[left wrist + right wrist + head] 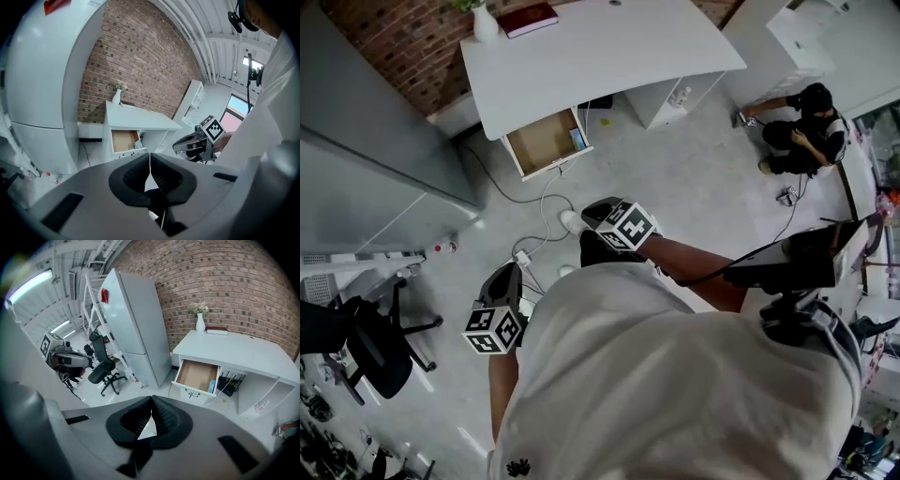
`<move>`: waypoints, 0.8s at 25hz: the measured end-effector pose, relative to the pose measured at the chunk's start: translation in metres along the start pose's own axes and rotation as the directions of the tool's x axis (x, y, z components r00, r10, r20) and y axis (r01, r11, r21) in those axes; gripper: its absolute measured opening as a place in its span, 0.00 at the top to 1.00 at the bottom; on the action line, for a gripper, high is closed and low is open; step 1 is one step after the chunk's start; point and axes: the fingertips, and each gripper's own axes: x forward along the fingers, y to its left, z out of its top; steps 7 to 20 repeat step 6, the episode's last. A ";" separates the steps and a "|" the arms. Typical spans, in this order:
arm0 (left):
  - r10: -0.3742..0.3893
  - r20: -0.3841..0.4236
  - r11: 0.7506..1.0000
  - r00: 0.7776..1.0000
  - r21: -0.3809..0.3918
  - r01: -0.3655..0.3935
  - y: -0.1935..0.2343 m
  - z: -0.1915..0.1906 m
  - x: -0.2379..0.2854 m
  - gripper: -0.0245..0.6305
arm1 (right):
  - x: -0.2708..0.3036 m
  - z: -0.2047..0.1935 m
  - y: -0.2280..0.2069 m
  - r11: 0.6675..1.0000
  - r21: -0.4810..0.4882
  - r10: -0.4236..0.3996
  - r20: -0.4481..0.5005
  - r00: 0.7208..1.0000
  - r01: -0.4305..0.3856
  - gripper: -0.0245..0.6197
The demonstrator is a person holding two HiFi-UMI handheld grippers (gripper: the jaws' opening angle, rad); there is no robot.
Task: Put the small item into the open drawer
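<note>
The white desk [600,56] stands ahead with its wooden drawer [542,141] pulled open; a small blue item [578,139] lies at the drawer's right side. Both grippers are held at the person's waist, well short of the desk. My left gripper [502,314] is low at the left, and my right gripper [619,225] is higher and nearer the drawer. In the left gripper view the jaws [150,157] are shut with nothing between them, and the drawer [123,140] shows beyond. In the right gripper view the jaws [151,399] are also shut and empty, pointing toward the drawer [199,376].
A white vase [485,21] and a red book [528,19] sit on the desk's back edge. A tall grey cabinet [366,159] stands left, with a black office chair [366,347] below it. Cables [539,202] trail across the floor. A person [802,127] crouches at right.
</note>
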 end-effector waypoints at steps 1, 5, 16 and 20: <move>0.001 0.001 1.000 1.000 -0.001 -0.001 -0.001 0.001 -0.001 0.92 | -0.001 0.001 0.001 1.000 -0.003 0.001 0.000 1.000 -0.001 0.92; 0.006 0.004 1.000 1.000 -0.008 -0.006 0.000 0.005 0.002 0.92 | 0.002 0.006 -0.004 1.000 -0.010 0.007 -0.006 1.000 -0.007 0.92; 0.007 0.004 1.000 1.000 -0.010 -0.007 0.001 0.006 0.005 0.92 | 0.004 0.007 -0.007 1.000 -0.011 0.008 -0.008 1.000 -0.008 0.92; 0.007 0.004 1.000 1.000 -0.010 -0.007 0.001 0.006 0.005 0.92 | 0.004 0.007 -0.007 1.000 -0.011 0.008 -0.008 1.000 -0.008 0.92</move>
